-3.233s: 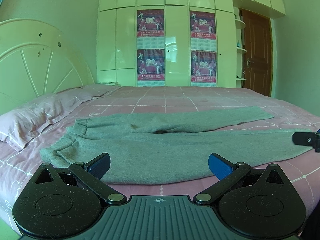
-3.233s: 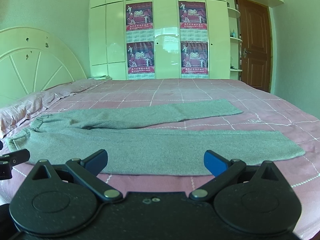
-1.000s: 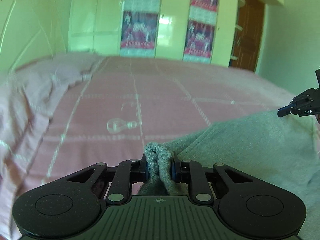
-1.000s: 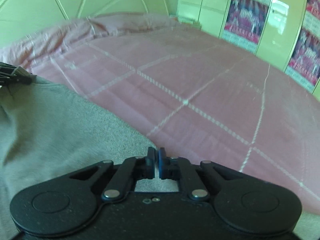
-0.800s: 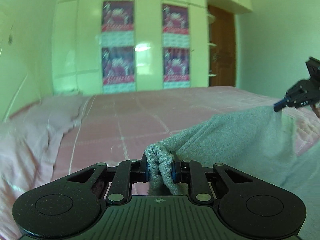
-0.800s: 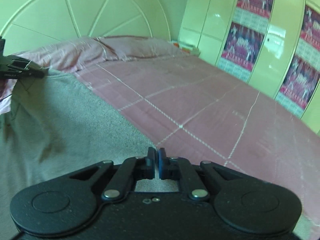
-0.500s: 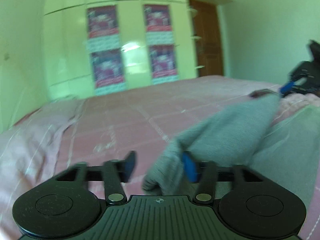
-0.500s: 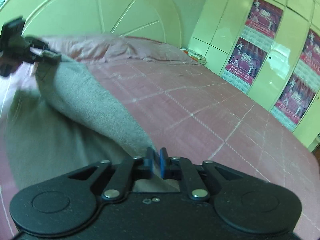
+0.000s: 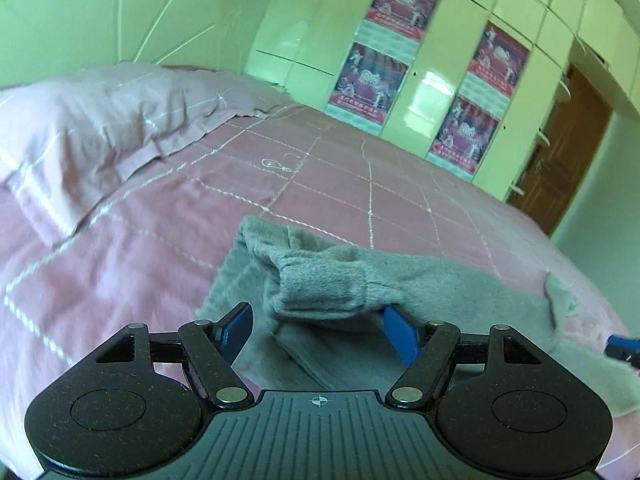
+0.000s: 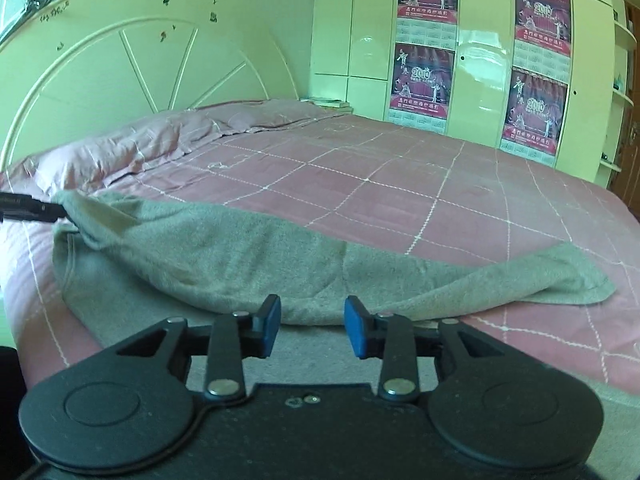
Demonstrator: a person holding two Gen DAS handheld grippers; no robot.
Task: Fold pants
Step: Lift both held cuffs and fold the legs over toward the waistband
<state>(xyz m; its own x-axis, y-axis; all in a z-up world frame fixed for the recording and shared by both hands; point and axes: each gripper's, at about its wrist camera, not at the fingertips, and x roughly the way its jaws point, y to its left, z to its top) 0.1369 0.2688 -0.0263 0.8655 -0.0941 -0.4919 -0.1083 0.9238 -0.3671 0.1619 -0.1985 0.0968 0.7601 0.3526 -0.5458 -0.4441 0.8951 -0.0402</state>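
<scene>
Grey pants (image 9: 440, 280) lie on the pink checked bedspread (image 9: 340, 184), one leg folded over the other along its length (image 10: 240, 256). My left gripper (image 9: 320, 330) sits at the waistband end and its jaws are opening. The bunched waistband (image 9: 320, 284) rests loose just ahead of the blue pads (image 9: 238, 326), and neither pad presses on it. My right gripper (image 10: 312, 326) is at the middle of the folded leg, its jaws opening too, with the cloth edge just beyond them and not pinched. Each gripper's tip shows in the other's view: the right gripper (image 9: 622, 346), the left gripper (image 10: 28, 210).
Pink pillows (image 9: 100, 128) lie at the bed's head under a pale arched headboard (image 10: 140, 52). A wardrobe wall with posters (image 10: 424, 44) stands beyond the bed, and a brown door (image 9: 560, 160) is at the far right. The bed's near edge (image 10: 48, 344) drops off at the left.
Both grippers were shut on the pants and swung the far leg over. Now both have opened and the cloth has dropped out onto the lower leg.
</scene>
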